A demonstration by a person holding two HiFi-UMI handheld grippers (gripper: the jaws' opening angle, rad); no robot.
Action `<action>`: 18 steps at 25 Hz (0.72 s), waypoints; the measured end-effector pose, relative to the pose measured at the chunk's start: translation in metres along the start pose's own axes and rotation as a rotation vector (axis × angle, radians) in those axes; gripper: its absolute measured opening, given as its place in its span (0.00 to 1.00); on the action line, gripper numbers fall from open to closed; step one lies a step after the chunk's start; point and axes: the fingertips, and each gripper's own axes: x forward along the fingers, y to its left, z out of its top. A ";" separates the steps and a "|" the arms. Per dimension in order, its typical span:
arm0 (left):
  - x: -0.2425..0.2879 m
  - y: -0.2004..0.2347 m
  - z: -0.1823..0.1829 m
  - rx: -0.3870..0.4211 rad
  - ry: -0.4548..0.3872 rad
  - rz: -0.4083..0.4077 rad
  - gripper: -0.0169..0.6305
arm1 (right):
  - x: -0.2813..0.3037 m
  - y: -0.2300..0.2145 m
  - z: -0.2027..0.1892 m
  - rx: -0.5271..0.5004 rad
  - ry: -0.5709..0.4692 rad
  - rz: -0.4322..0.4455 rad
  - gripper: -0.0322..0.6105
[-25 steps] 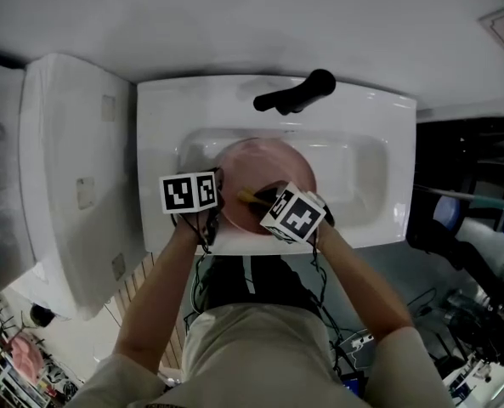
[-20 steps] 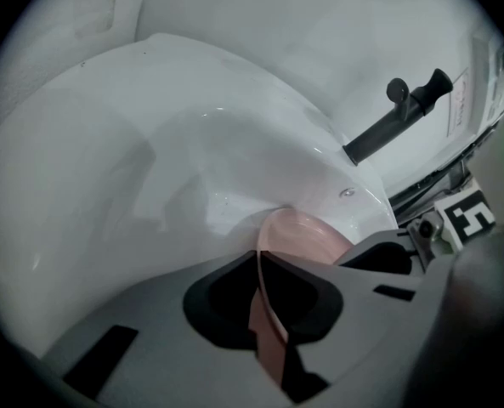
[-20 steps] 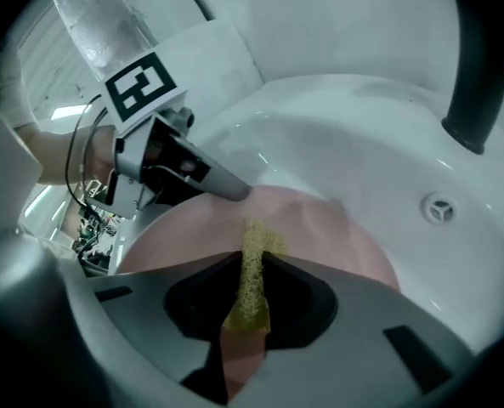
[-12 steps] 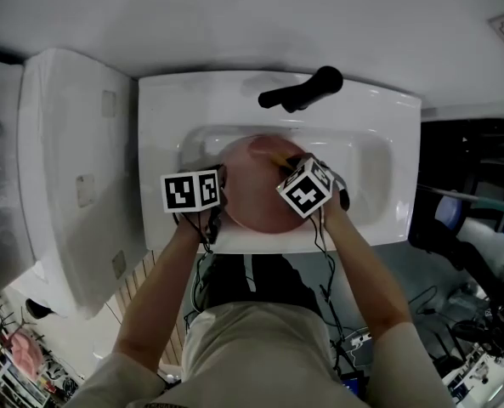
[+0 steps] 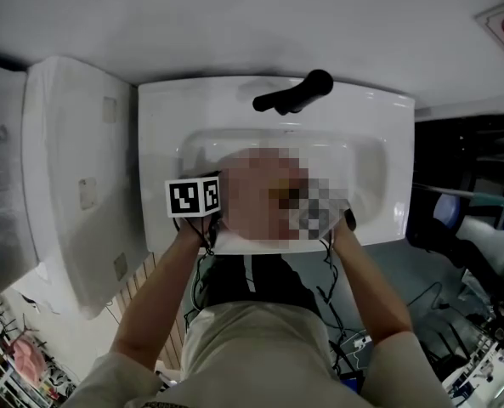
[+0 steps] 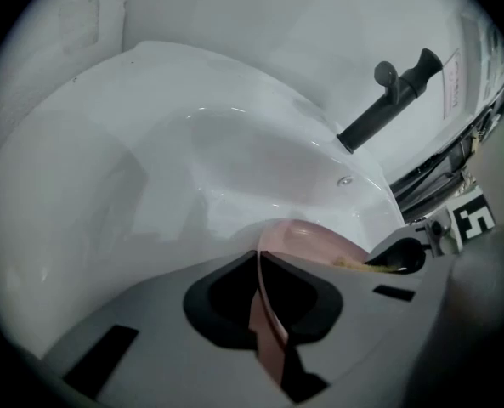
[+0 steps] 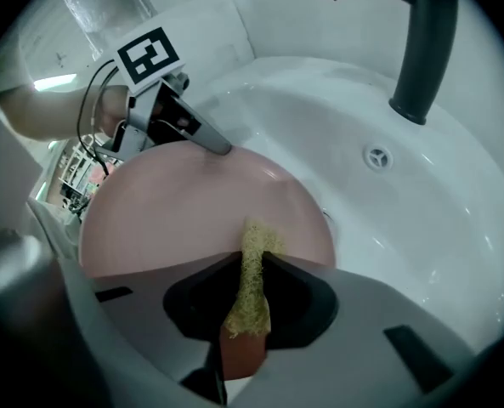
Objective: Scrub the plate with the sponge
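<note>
left claw (image 6: 261,266) is clamped on the plate (image 7: 192,211) at its 9 o'clock rim over the sink (image 7: 421,228); the sponge (image 7: 248,300) is gripped by right claw (image 7: 253,262), pressed near 5 o'clock. scrubbing seems underway; strokes across the face are needed.

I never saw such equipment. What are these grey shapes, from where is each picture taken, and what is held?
No robot: a person at a white sink holds one hand-held gripper in each hand. One picture looks down from a head camera; the other two come from cameras riding on the grippers, so the grey shapes are their jaws. The left hand-held gripper is shut on the rim of a pink plate in the basin, near a black faucet. The right hand-held gripper is shut on a sponge, its tip against the plate.
</note>
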 end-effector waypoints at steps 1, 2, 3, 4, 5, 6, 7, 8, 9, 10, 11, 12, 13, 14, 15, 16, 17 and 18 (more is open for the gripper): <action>-0.001 0.000 -0.001 0.004 0.002 0.005 0.05 | -0.002 0.008 0.002 0.001 -0.010 0.026 0.17; -0.002 0.000 -0.001 0.007 0.003 0.009 0.05 | -0.003 0.017 0.005 0.000 -0.021 0.052 0.17; -0.003 0.000 -0.001 0.009 0.004 0.013 0.05 | -0.005 0.024 0.008 -0.001 -0.036 0.080 0.17; -0.003 0.001 -0.001 0.010 0.005 0.018 0.05 | -0.007 0.031 0.013 0.002 -0.053 0.109 0.17; -0.004 0.001 -0.001 0.011 0.006 0.022 0.06 | -0.009 0.038 0.019 0.009 -0.076 0.142 0.17; -0.005 0.002 0.000 0.011 0.008 0.026 0.06 | -0.011 0.044 0.026 0.026 -0.107 0.179 0.17; -0.006 0.002 0.000 0.012 0.009 0.030 0.06 | -0.014 0.050 0.033 0.050 -0.143 0.217 0.17; -0.008 0.002 0.000 0.015 0.008 0.033 0.06 | -0.018 0.056 0.040 0.076 -0.181 0.248 0.17; -0.011 0.001 -0.001 0.021 0.005 0.035 0.07 | -0.024 0.062 0.046 0.097 -0.218 0.268 0.17; -0.013 -0.001 -0.001 0.028 0.002 0.034 0.08 | -0.029 0.066 0.052 0.112 -0.253 0.277 0.17; -0.016 -0.002 -0.001 0.036 -0.002 0.032 0.10 | -0.034 0.069 0.056 0.125 -0.286 0.281 0.17; -0.019 -0.004 0.000 0.043 -0.004 0.026 0.11 | -0.039 0.070 0.060 0.140 -0.317 0.281 0.17; -0.022 -0.007 0.000 0.049 -0.007 0.019 0.13 | -0.044 0.070 0.063 0.159 -0.347 0.279 0.17; -0.024 -0.010 0.000 0.055 -0.009 0.011 0.14 | -0.049 0.070 0.066 0.179 -0.373 0.274 0.17; -0.028 -0.012 -0.001 0.063 -0.012 0.005 0.14 | -0.055 0.069 0.067 0.198 -0.398 0.265 0.17; -0.032 -0.015 -0.001 0.072 -0.016 0.001 0.15 | -0.061 0.068 0.068 0.214 -0.422 0.254 0.17; -0.037 -0.017 -0.001 0.081 -0.020 -0.004 0.16 | -0.069 0.067 0.069 0.227 -0.445 0.239 0.17; -0.043 -0.019 -0.001 0.088 -0.024 -0.011 0.17 | -0.077 0.066 0.070 0.237 -0.468 0.221 0.17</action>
